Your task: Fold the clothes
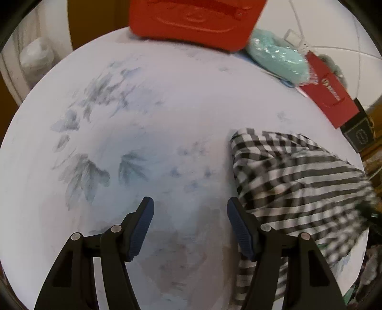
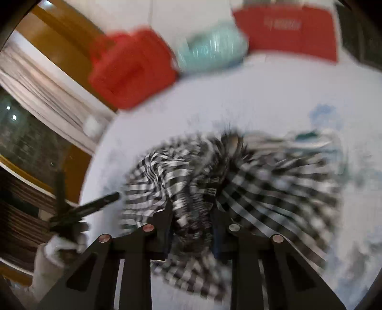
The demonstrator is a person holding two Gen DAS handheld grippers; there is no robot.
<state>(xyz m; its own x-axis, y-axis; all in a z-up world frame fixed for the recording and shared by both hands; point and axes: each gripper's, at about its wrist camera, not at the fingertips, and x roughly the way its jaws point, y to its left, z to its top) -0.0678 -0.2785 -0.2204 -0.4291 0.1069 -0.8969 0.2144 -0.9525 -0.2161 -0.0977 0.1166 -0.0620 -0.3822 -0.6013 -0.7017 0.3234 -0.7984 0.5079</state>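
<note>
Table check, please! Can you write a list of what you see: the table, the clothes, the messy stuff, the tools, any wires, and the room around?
Surface: white table with grey-blue smudgy prints.
Job's things: checked garment, bunched up, not folded.
Clutter: orange case, mint packet, red bag, dark box.
Grippers: left tool open, empty, beside the garment; right tool shut on a bunch of it.
Cables: nothing seen.
Surroundings: wooden trim, white wall.

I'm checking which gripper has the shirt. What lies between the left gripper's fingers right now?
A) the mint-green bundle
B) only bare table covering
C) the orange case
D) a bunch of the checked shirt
B: the left gripper stands open over the pale table covering, with the checked shirt off to its side.
</note>
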